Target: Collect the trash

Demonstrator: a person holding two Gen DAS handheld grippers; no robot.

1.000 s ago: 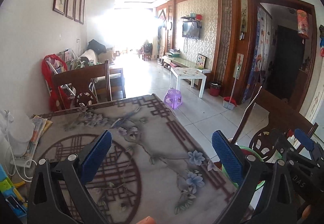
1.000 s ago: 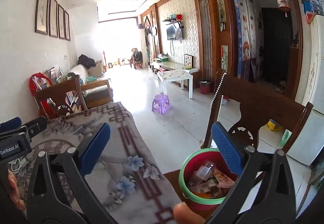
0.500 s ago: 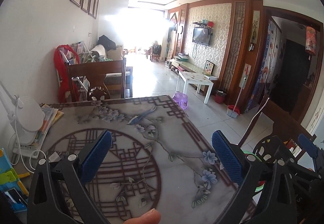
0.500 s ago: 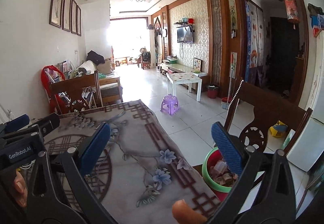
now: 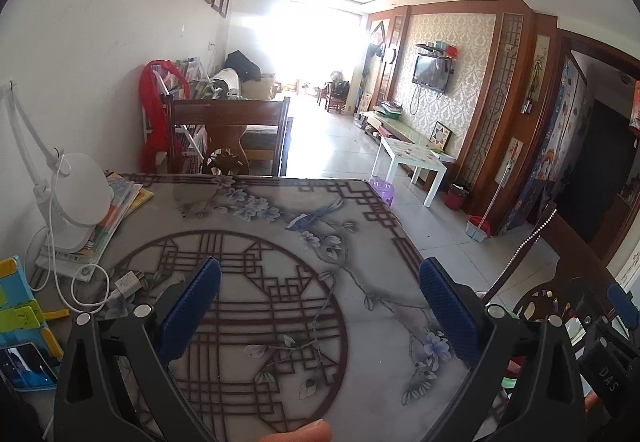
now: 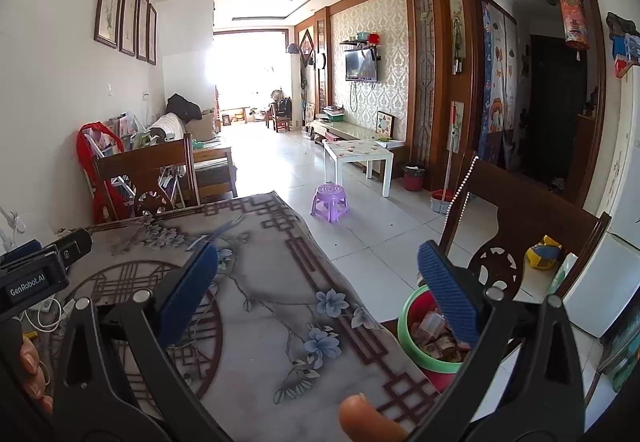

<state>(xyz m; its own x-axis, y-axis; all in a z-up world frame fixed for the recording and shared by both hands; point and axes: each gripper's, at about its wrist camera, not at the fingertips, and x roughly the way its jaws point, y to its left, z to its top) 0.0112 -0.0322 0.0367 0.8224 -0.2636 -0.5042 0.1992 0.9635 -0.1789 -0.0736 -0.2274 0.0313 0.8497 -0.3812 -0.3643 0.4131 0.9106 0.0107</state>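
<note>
A red trash bin with a green rim stands on a chair seat off the table's right edge, holding wrappers and a small bottle. My right gripper is open and empty, above the table's right edge, its right finger in front of the bin. My left gripper is open and empty above the patterned tablecloth. The bin's green rim barely shows behind the left gripper's right finger. No loose trash shows on the cloth between the fingers.
A white desk lamp on a stack of magazines, a charger with cable, coloured plastic items and a phone sit at the table's left. Wooden chairs stand at the far side and right side.
Both grippers have drawn back and swung left over the table; more of the tablecloth and the left-side clutter shows. The bin has slid toward the right edge of view. Jaws stayed open.
</note>
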